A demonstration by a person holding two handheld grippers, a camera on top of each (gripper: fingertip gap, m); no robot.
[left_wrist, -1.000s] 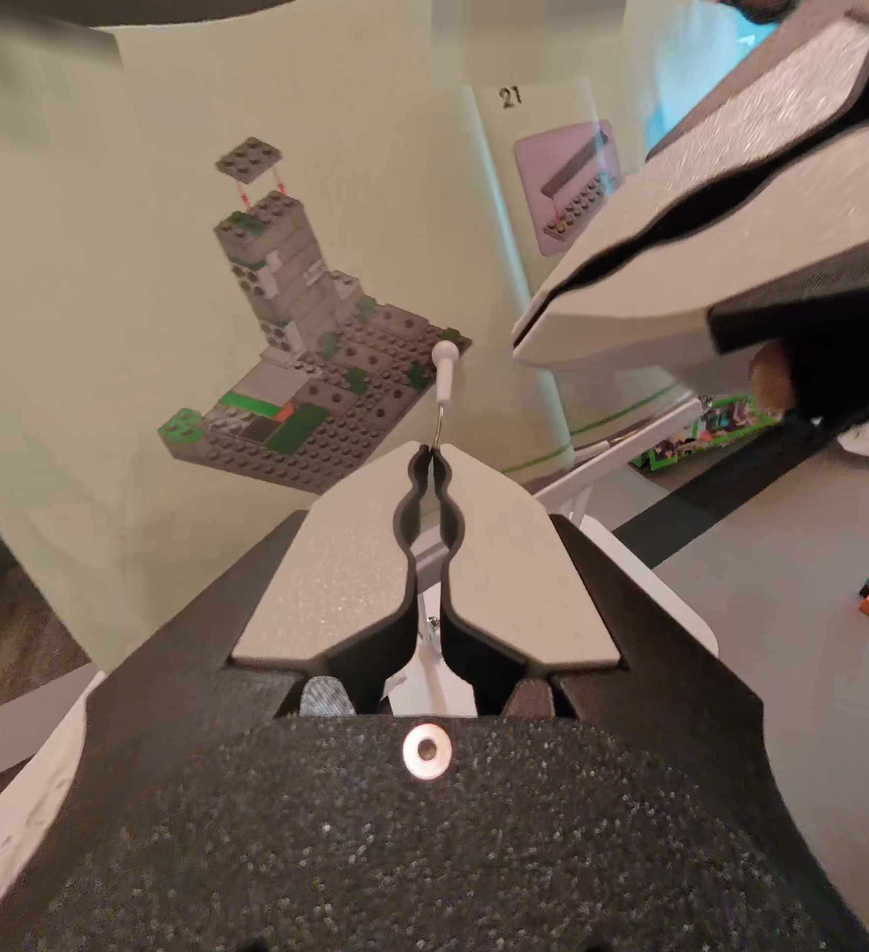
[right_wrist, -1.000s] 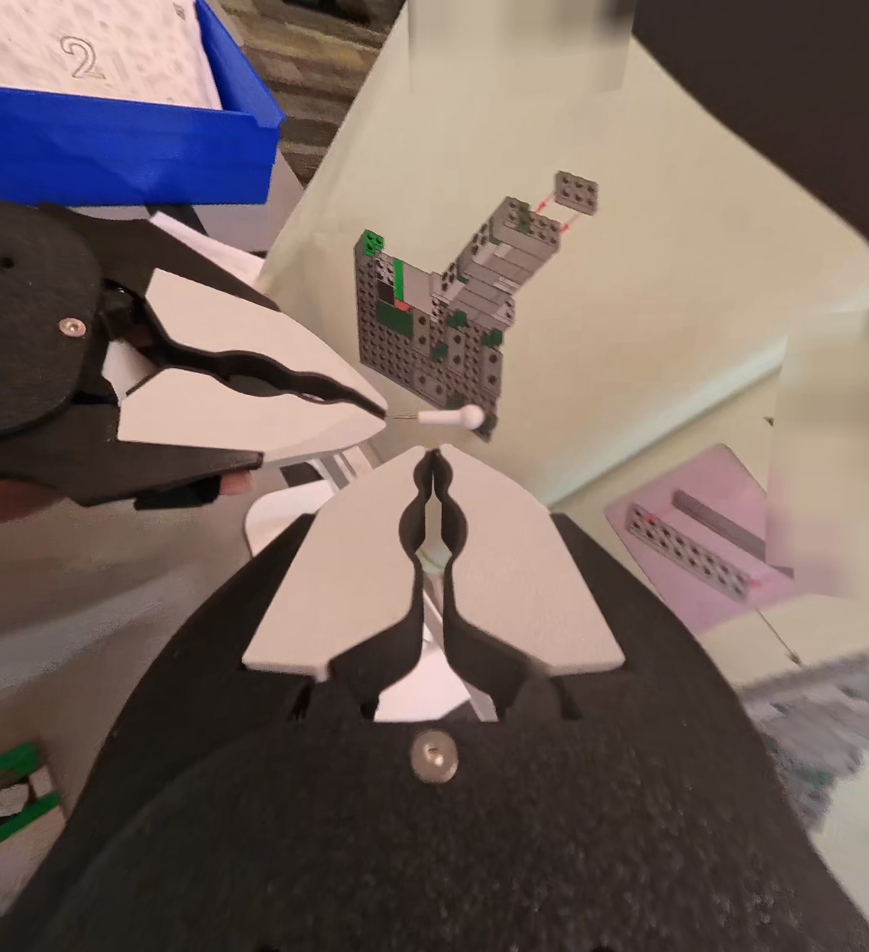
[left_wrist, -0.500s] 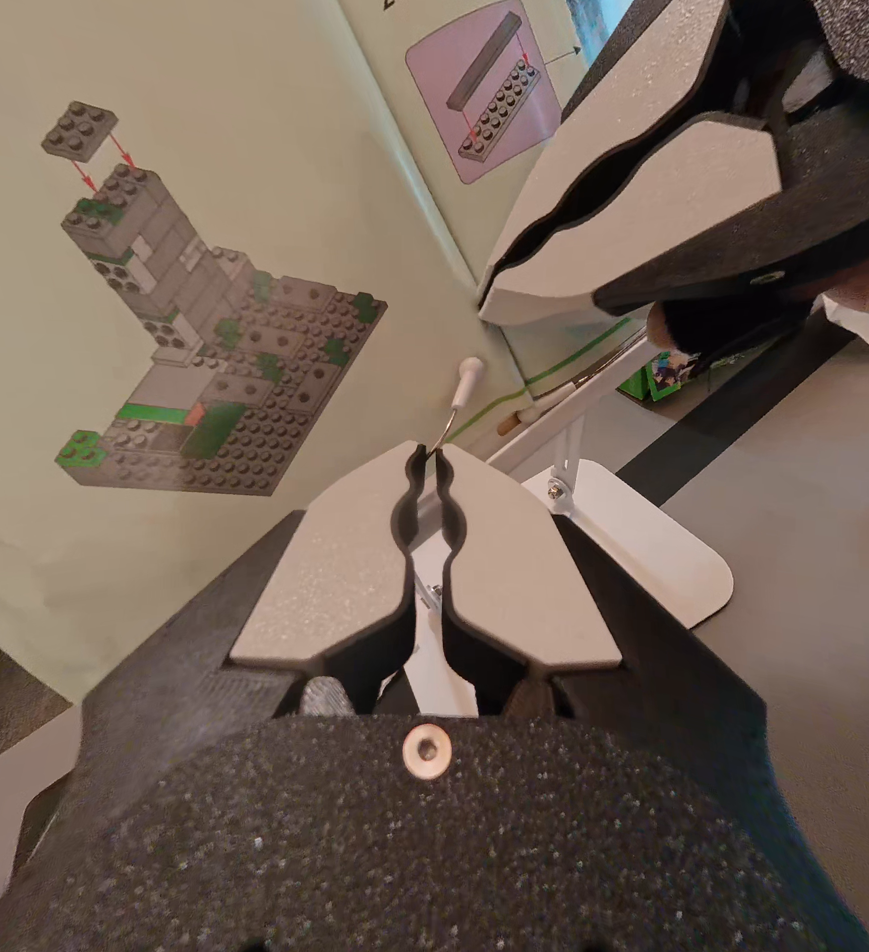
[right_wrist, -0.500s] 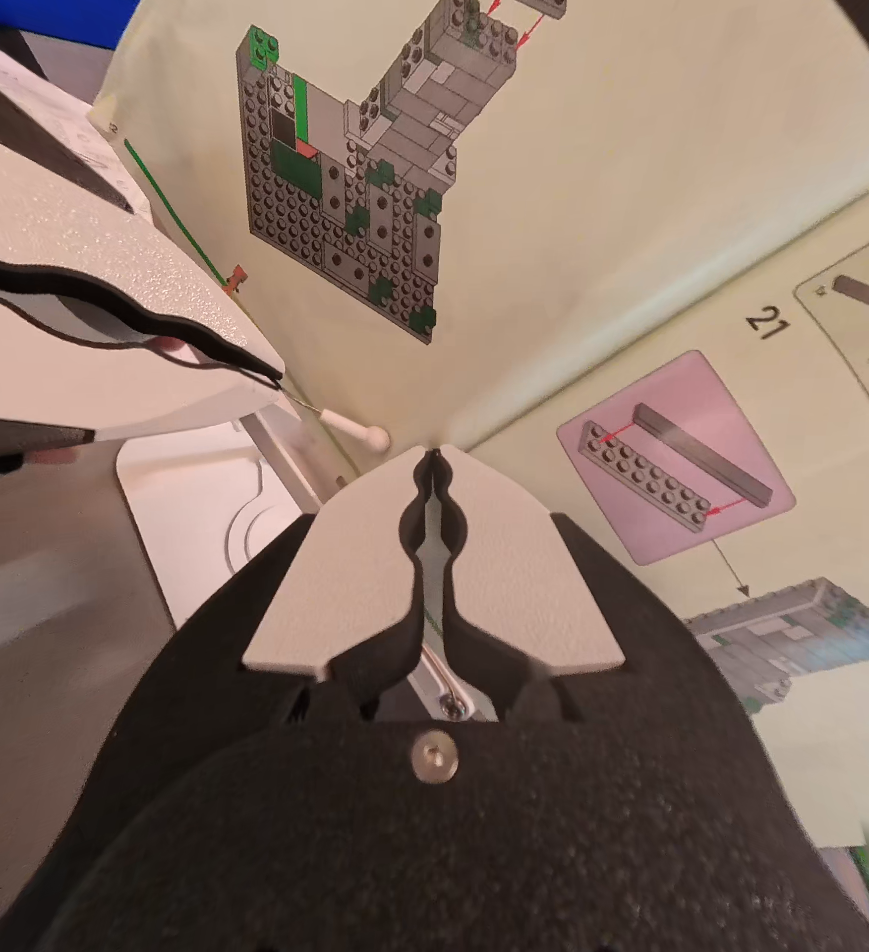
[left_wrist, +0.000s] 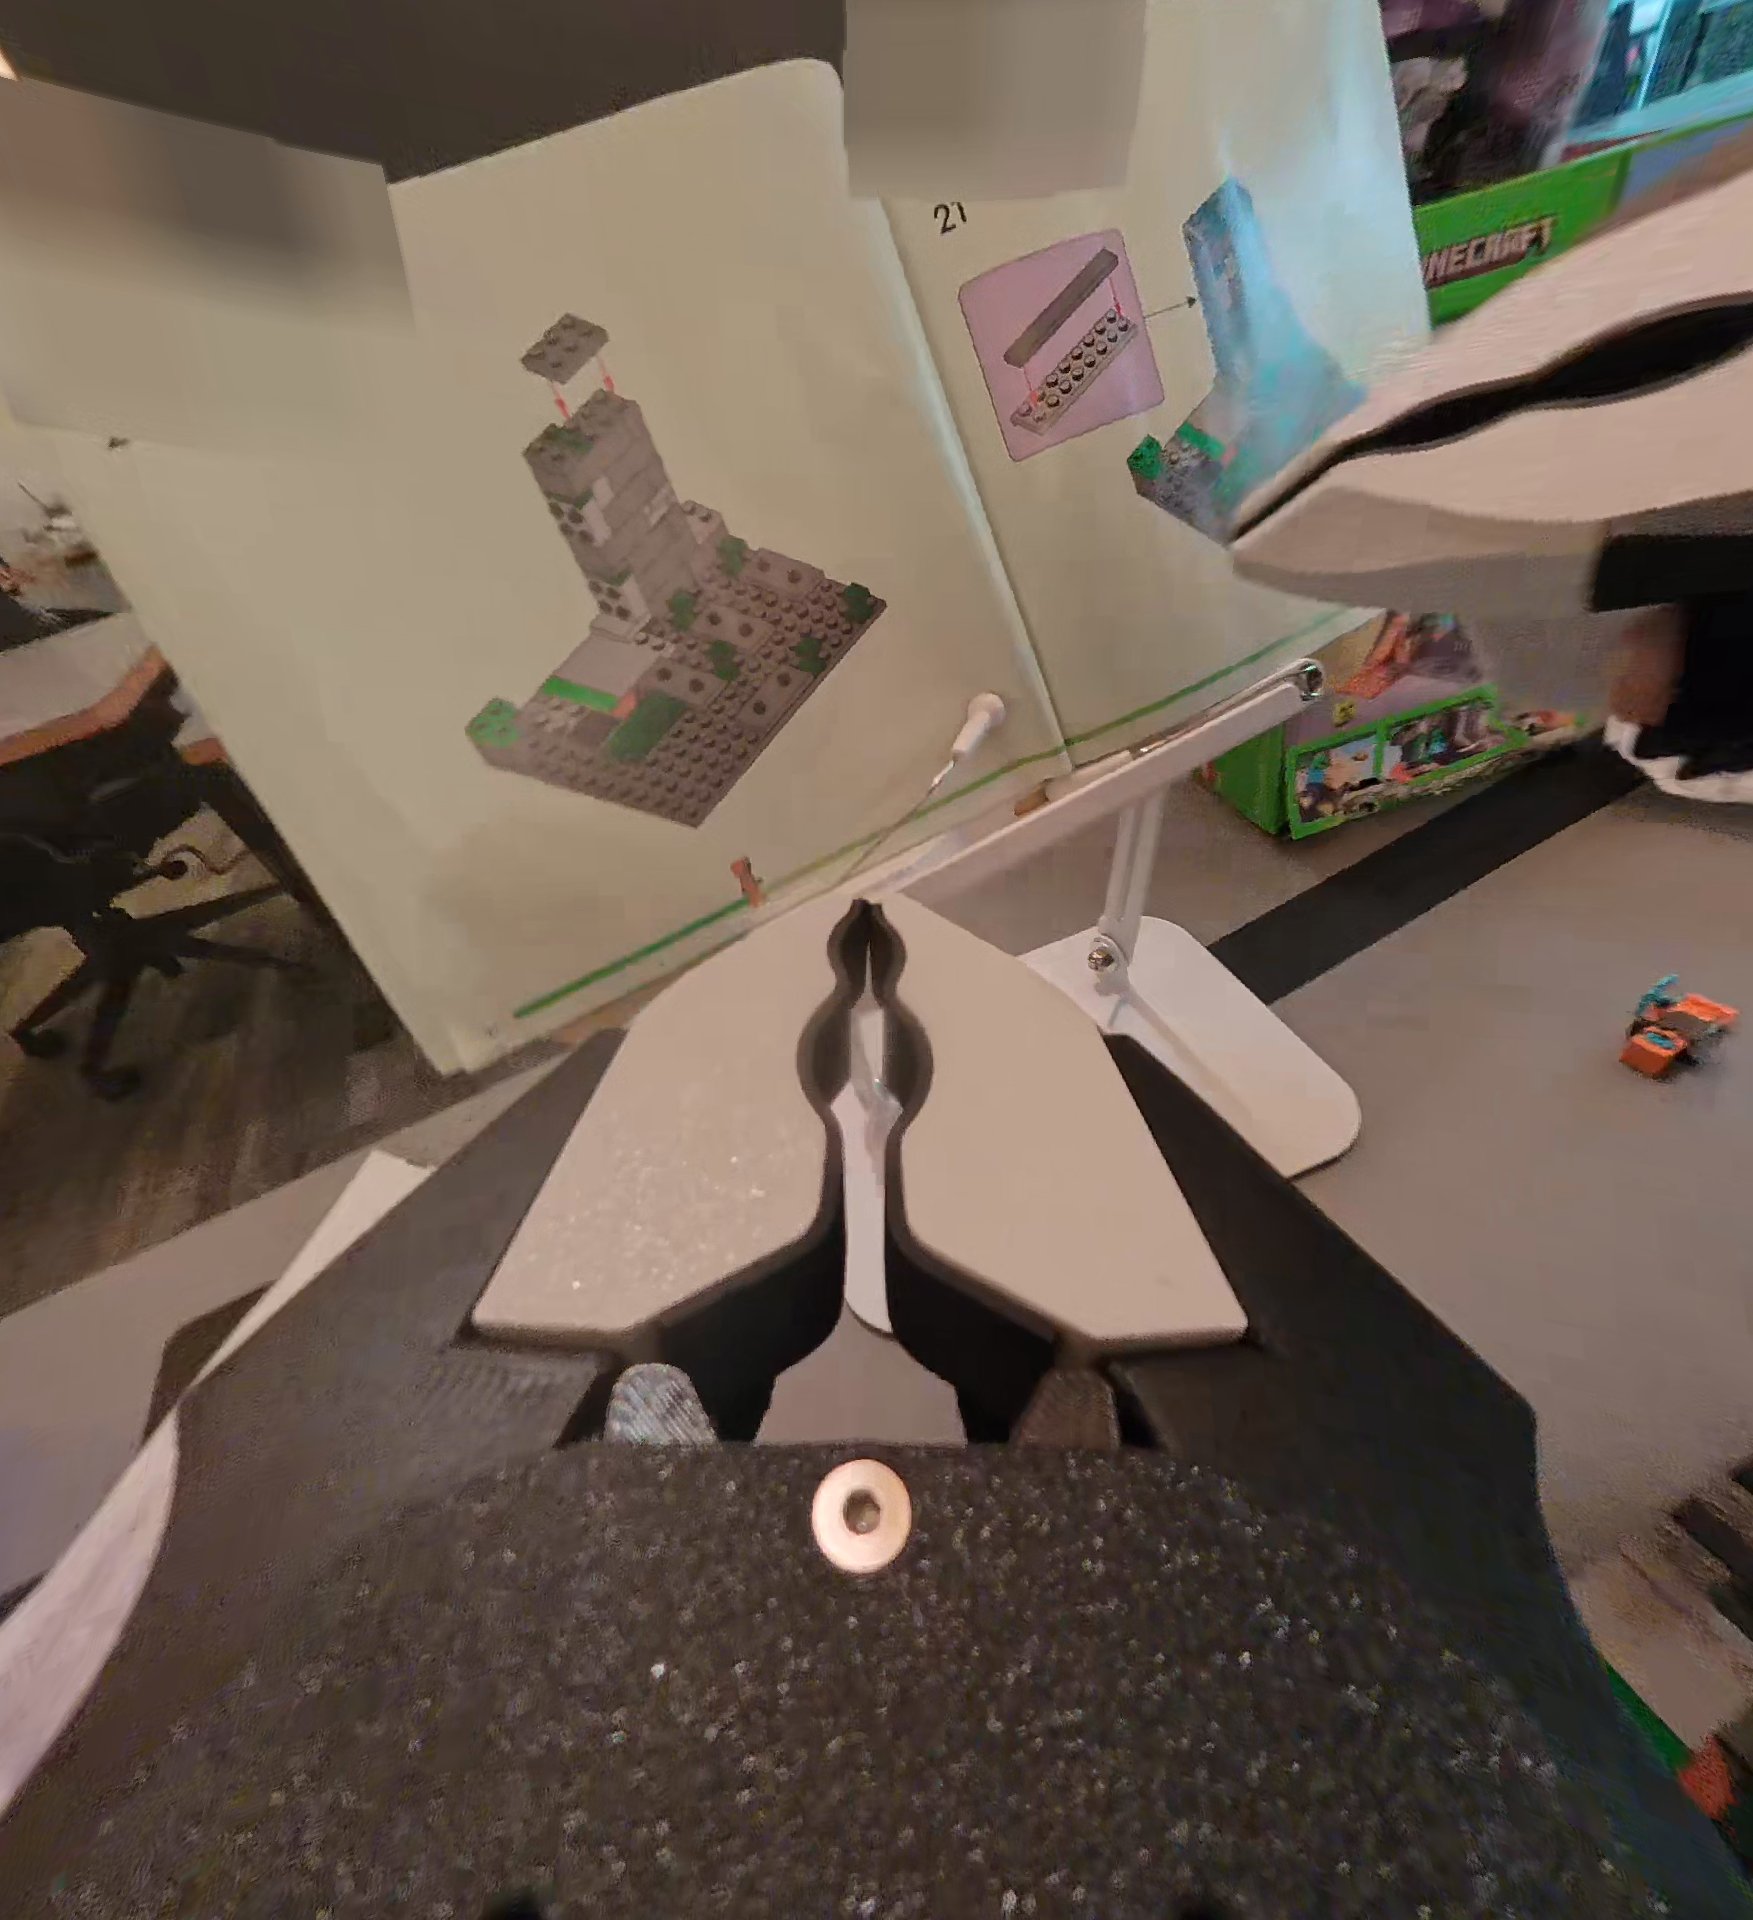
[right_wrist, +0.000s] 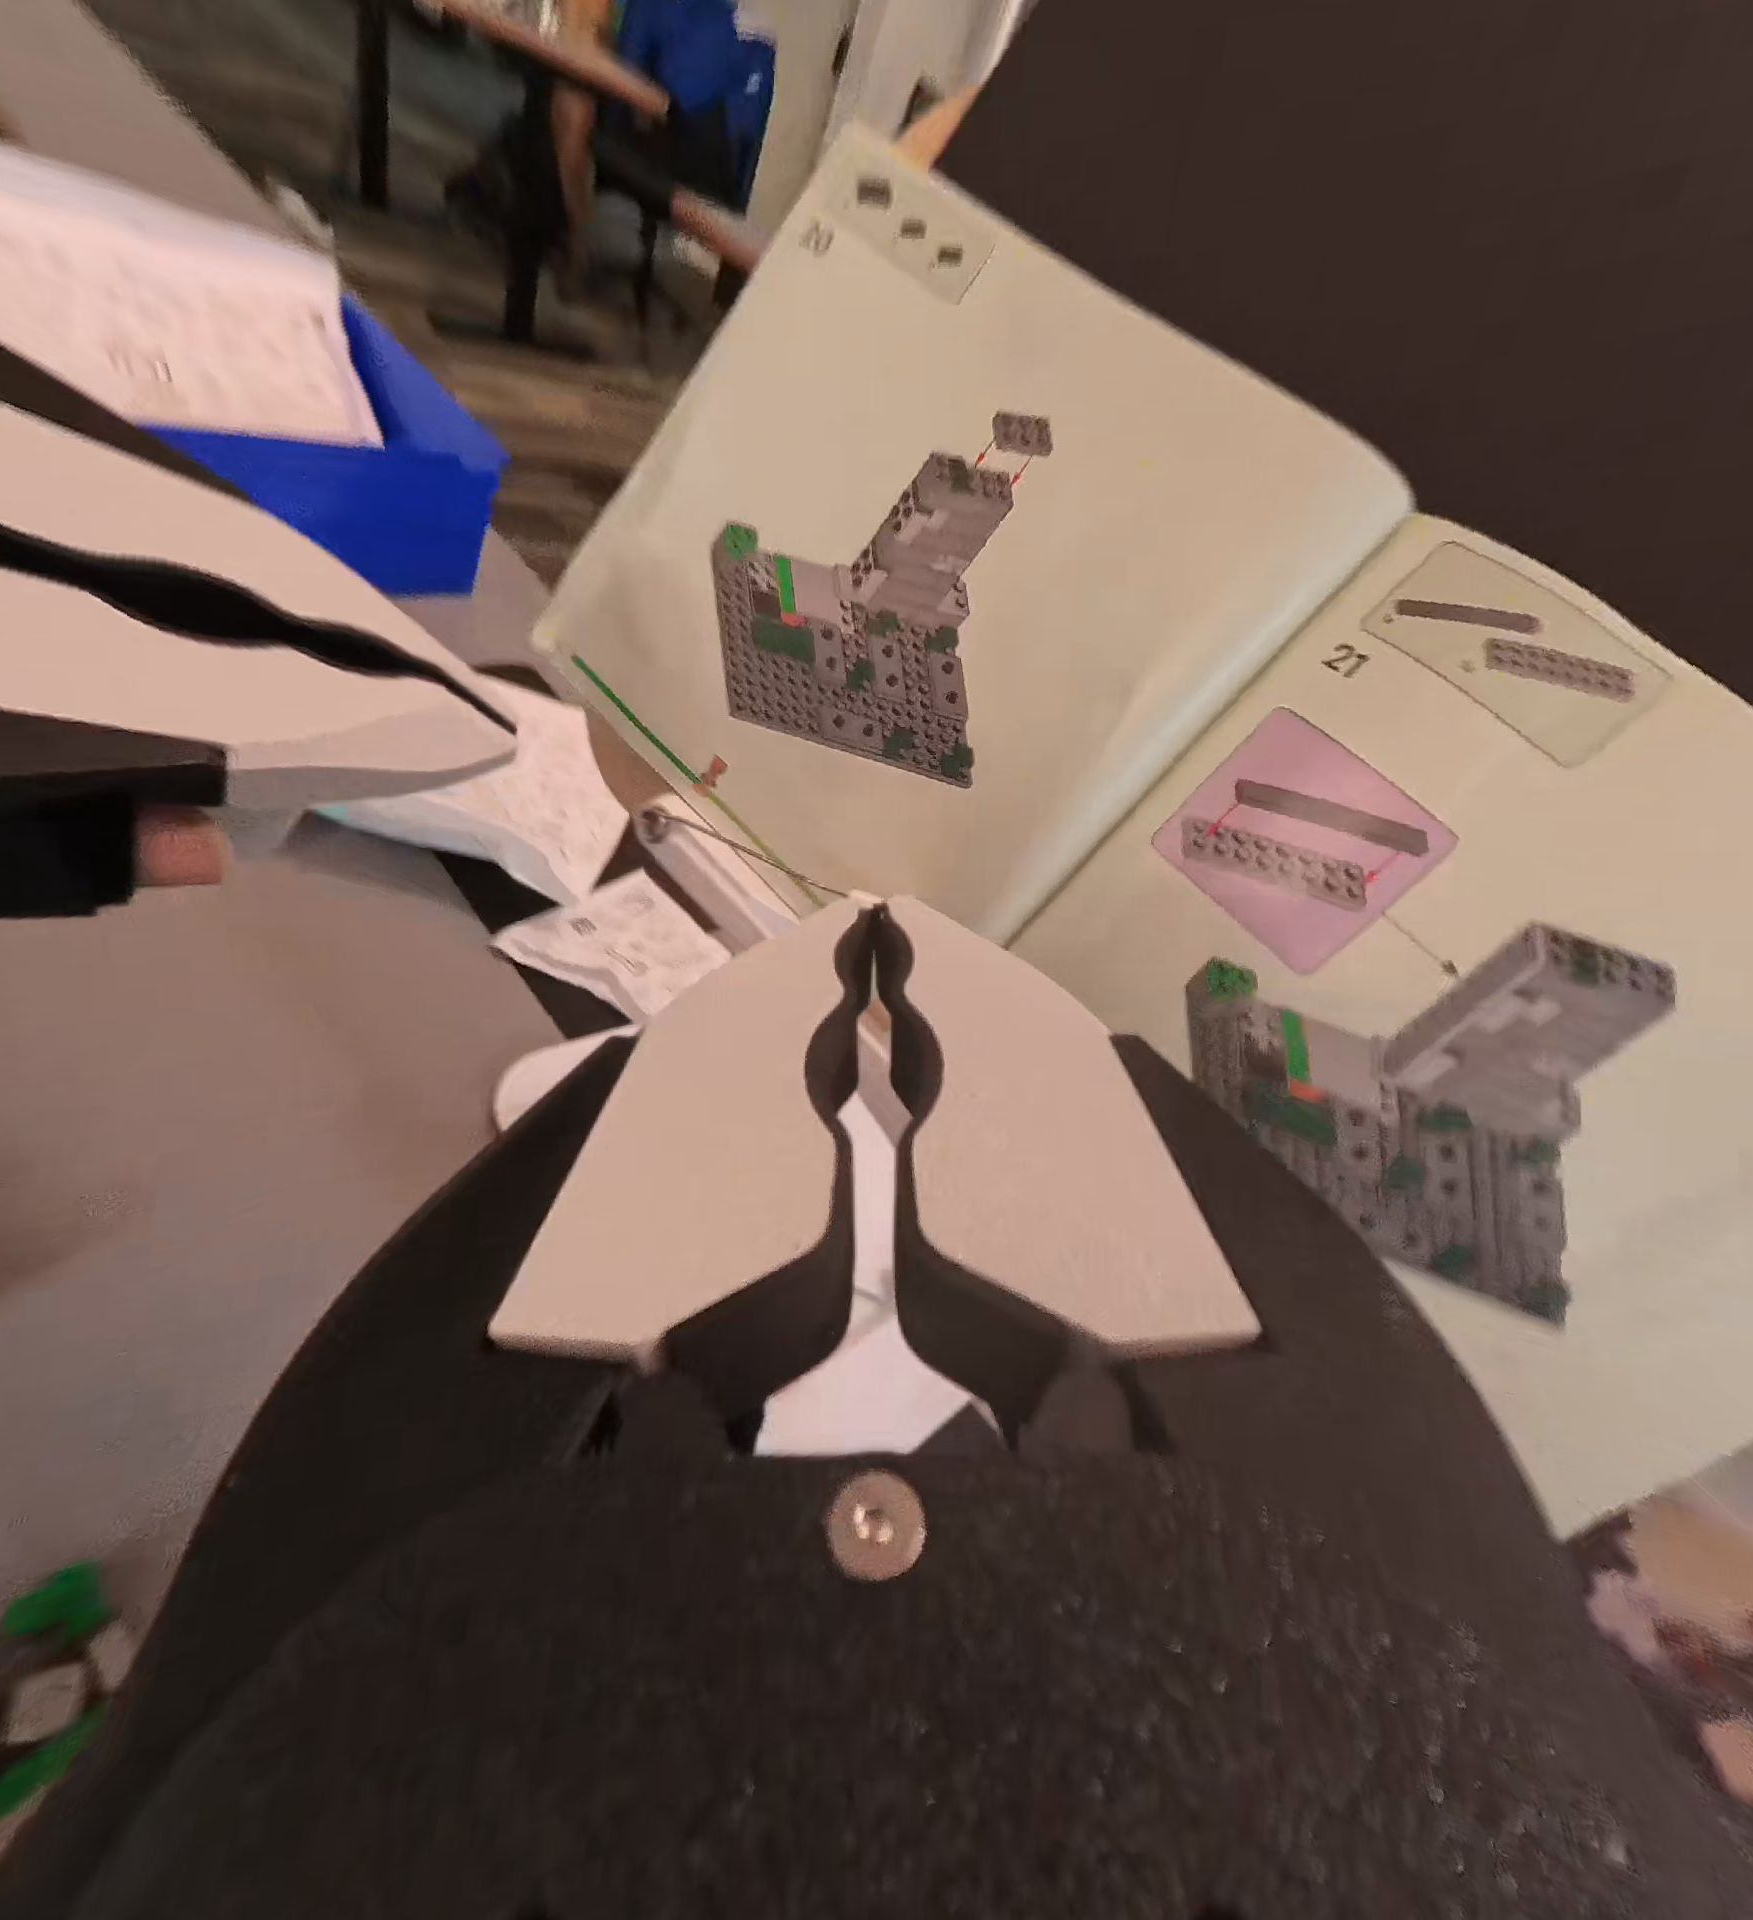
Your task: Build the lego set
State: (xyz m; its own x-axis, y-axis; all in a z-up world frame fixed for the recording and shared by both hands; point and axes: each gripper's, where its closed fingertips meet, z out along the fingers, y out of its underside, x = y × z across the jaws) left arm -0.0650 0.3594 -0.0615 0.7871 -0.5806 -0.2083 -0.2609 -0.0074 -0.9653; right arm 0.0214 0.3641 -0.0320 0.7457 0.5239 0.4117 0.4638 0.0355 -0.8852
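1. Broadly, we worked over a grey table (left_wrist: 1537,1247) crossed by a black strip, with dark carpet beyond its edge and a black office chair (left_wrist: 30,831) at about nine o'clock in the left wrist view.
2. We saw a green set box (left_wrist: 1391,748) standing on the table at two o'clock in that view, and a small orange and teal lego piece (left_wrist: 1677,1034) lying alone at three o'clock, well apart from everything else.
3. A blue bin (right_wrist: 373,488) sat at ten o'clock in the right wrist view, with white paper sheets (right_wrist: 539,800) just beside it.
4. The open instruction booklet (left_wrist: 747,468) stood nearly upright on a white stand (left_wrist: 1194,997), at twelve o'clock from our left gripper (left_wrist: 867,914) and between twelve and three o'clock from our right gripper (right_wrist: 872,914).
5. Its long axis ran across the stand's ledge, its pages faced us, and its spine ran up from the ledge towards twelve o'clock in the left view.
6. A thin wire page holder with a white tip (left_wrist: 976,722) lay against the foot of the left page.
7. Our left gripper's jaws were pressed together at the tips and gripped nothing.
8. Our right gripper's jaws also met at the tips; the wire ended right at them, but we could not tell whether they gripped it.
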